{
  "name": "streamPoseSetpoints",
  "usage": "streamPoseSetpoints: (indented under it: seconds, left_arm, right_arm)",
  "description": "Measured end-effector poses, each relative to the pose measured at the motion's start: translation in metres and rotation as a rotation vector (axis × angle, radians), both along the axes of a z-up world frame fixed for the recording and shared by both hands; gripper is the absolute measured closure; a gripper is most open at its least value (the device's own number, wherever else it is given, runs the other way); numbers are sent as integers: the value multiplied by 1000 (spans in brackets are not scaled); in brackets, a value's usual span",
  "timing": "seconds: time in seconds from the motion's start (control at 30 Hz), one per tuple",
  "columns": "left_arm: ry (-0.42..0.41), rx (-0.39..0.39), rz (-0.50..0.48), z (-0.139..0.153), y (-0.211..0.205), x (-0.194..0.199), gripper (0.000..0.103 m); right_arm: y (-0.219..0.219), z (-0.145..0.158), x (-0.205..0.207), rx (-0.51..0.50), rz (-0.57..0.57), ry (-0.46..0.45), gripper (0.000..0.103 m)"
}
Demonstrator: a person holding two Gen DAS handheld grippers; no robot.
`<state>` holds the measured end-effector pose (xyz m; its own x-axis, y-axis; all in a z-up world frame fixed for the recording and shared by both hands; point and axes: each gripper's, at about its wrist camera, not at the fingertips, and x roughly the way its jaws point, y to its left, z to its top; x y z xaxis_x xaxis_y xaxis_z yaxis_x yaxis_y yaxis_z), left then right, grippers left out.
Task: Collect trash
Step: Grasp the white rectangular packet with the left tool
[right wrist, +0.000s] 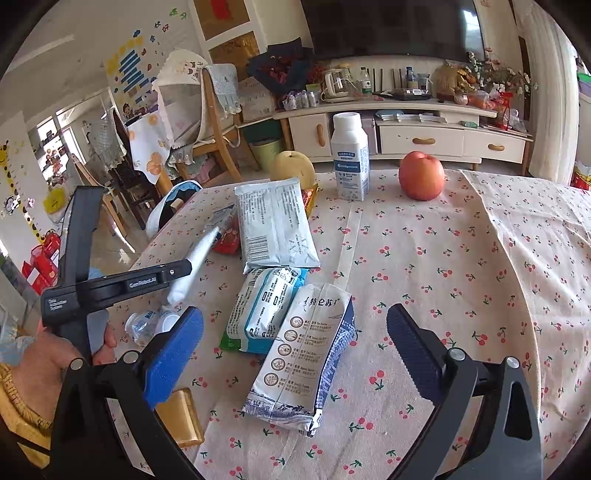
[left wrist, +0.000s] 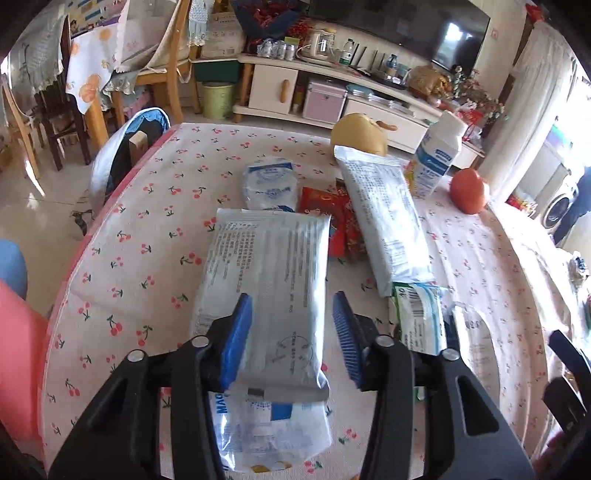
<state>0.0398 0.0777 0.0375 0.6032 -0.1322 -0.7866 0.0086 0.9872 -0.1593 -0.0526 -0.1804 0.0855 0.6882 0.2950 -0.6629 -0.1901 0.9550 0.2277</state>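
Setting: a home living room. Table with cherry-print cloth [right wrist: 480, 258] in foreground. At 12 o'clock, a large television [right wrist: 391, 26] above a cream TV cabinet [right wrist: 424, 138] cluttered with a kettle, bottles and ornaments. At 10 o'clock, wooden dining chairs [right wrist: 218, 125] with fabric covers; children's wall stickers [right wrist: 129, 70] behind.
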Motion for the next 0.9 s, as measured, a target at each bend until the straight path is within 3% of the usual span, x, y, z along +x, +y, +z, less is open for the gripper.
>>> streamPoseSetpoints:
  seconds: [0.03,0.23,0.5,0.57,0.67,0.8,0.9]
  left_arm:
    - [-12,22,0,1,0,-2,36]
    - [5,110,-70,-5,-2,6,22]
    - [31,246,-120,-28,-19,14,19]
    - [13,260,-113,-28,-18,13,25]
    - [-4,249,-120,-25,-17,11,44]
    - [-18,215,-133,-18,-19,8,80]
    - [-10,176,-126,-18,-17,7,87]
  right_arm:
    - [0,0,0,-2,0,3,5]
    - [3,-3,0,-9,6,3,5]
    - [15,-8,1,-37,44,0,5]
    - [18,-9,1,-41,57,1,5]
    - [24,-10,0,-38,87,-4,5]
    - [36,-12,-4,-42,143,-11,5]
    - [47,-15,-7,-64,181,-14,5]
